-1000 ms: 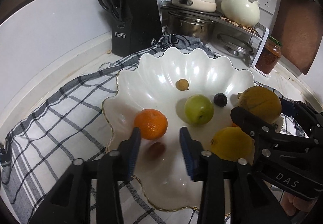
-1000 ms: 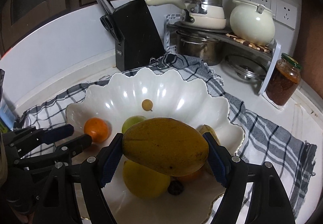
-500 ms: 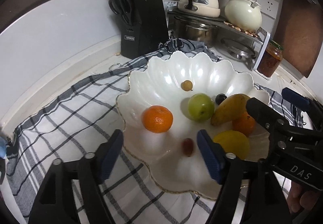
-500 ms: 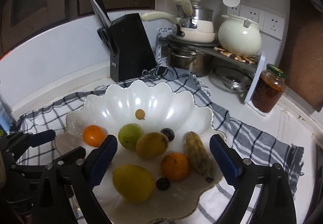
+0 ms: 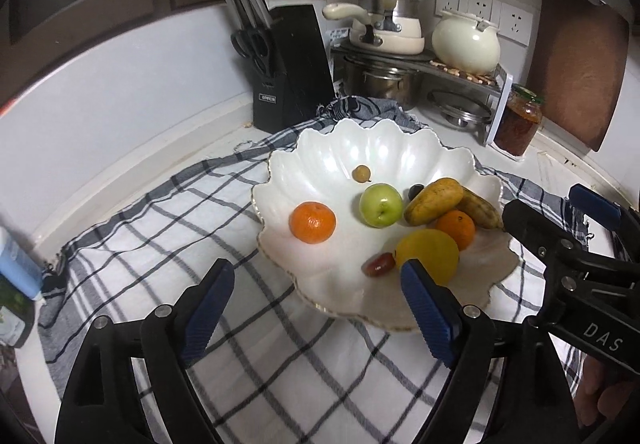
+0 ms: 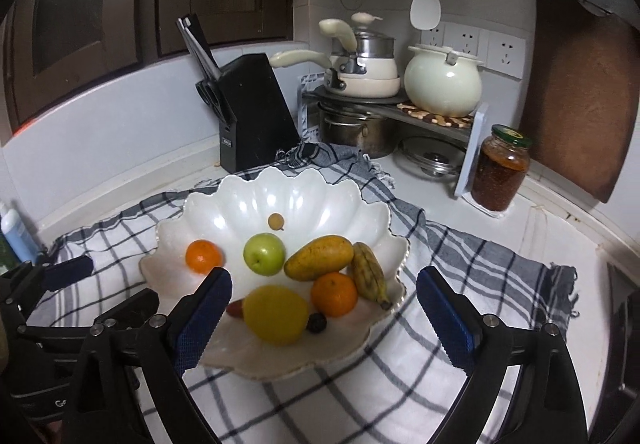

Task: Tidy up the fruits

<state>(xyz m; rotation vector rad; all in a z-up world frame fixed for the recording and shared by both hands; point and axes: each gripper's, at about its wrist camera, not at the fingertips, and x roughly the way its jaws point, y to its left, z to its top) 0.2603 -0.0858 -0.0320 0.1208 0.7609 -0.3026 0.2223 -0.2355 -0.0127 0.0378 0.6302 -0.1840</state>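
Observation:
A white scalloped bowl (image 5: 340, 148) (image 6: 280, 188) holds the fruit. In it lie a mandarin (image 5: 313, 222), a green apple (image 5: 380, 204), a mango (image 5: 434, 201) (image 6: 319, 258), a banana (image 6: 370, 276), a second orange (image 6: 334, 294), a lemon (image 6: 276, 314), a small red fruit (image 5: 378, 265) and a dark one (image 6: 317, 323). My left gripper (image 5: 316, 280) hovers at the bowl's near rim. Its jaws are opening with nothing between them. My right gripper (image 6: 324, 284) stands open and empty, back from the bowl's near edge.
The bowl sits on a checked cloth (image 5: 160, 244). Behind it stand a black knife block (image 5: 288, 64), a rack with pots (image 5: 400, 44) and a jar (image 6: 500, 168). A cutting board (image 6: 580, 92) leans at the right, and a blue bottle (image 5: 16, 260) stands at the far left.
The right gripper let go of the mango, which now lies in the bowl. Both grippers opened wide and drew back and up from the bowl.

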